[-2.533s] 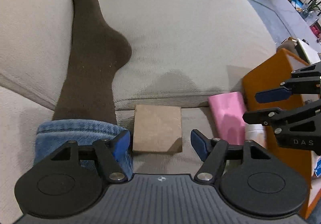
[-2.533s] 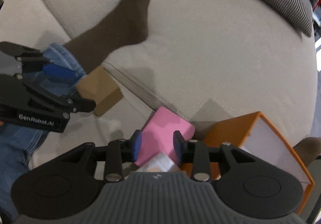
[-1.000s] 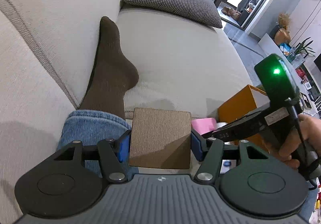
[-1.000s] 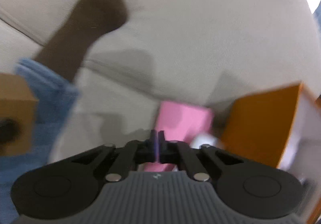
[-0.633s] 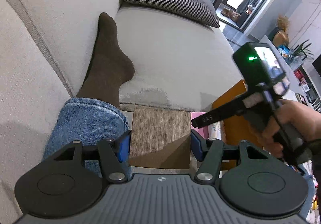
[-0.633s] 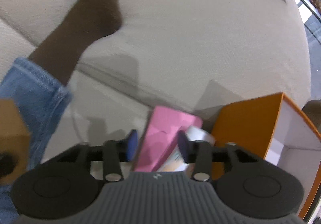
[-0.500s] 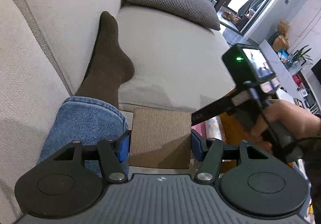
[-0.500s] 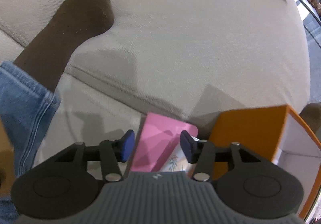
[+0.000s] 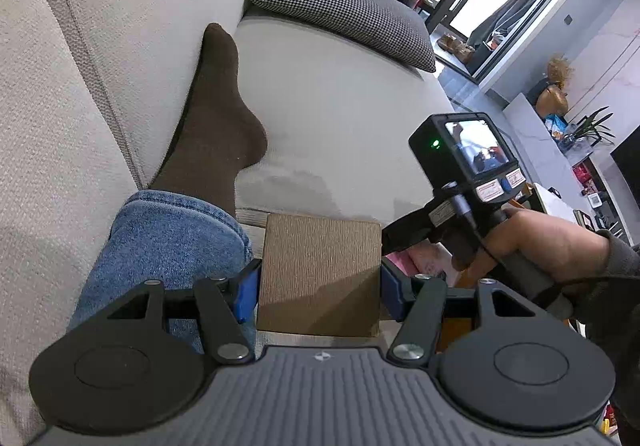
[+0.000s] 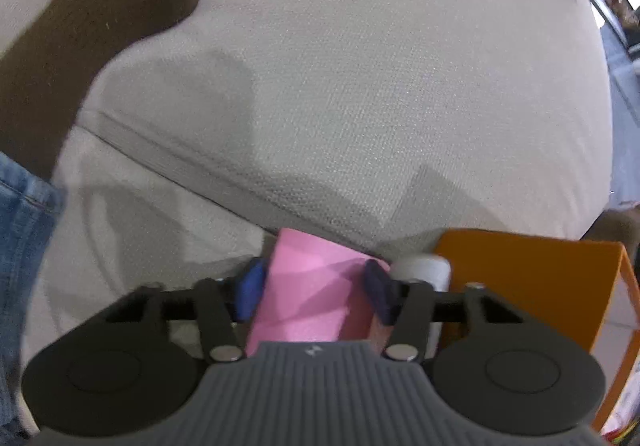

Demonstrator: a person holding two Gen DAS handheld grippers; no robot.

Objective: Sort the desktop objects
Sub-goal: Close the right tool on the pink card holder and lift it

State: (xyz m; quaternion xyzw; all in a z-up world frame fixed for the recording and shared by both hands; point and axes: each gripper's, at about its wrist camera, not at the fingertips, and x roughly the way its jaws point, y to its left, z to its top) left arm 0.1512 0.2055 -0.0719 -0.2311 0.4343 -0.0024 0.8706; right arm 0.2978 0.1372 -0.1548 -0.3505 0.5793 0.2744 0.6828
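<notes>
My left gripper (image 9: 320, 290) is shut on a brown cardboard box (image 9: 320, 274) and holds it above the sofa seat. My right gripper (image 10: 316, 292) is open, its blue pads on either side of a pink box (image 10: 308, 286) that lies on the sofa; the pads look close to its sides but the view is blurred. In the left wrist view the right gripper's body and screen (image 9: 464, 158) show at the right, held by a hand, with a bit of the pink box (image 9: 420, 258) under it. An orange box (image 10: 532, 278) stands just right of the pink box.
A white cylinder (image 10: 420, 268) lies between the pink box and the orange box. A leg in jeans (image 9: 168, 238) and a brown sock (image 9: 216, 126) rests on the beige sofa (image 10: 360, 86). A checked cushion (image 9: 344, 18) lies at the sofa's far end.
My left gripper closed on the brown box and lifted it. My right gripper shut briefly, reopened and moved down over the pink box.
</notes>
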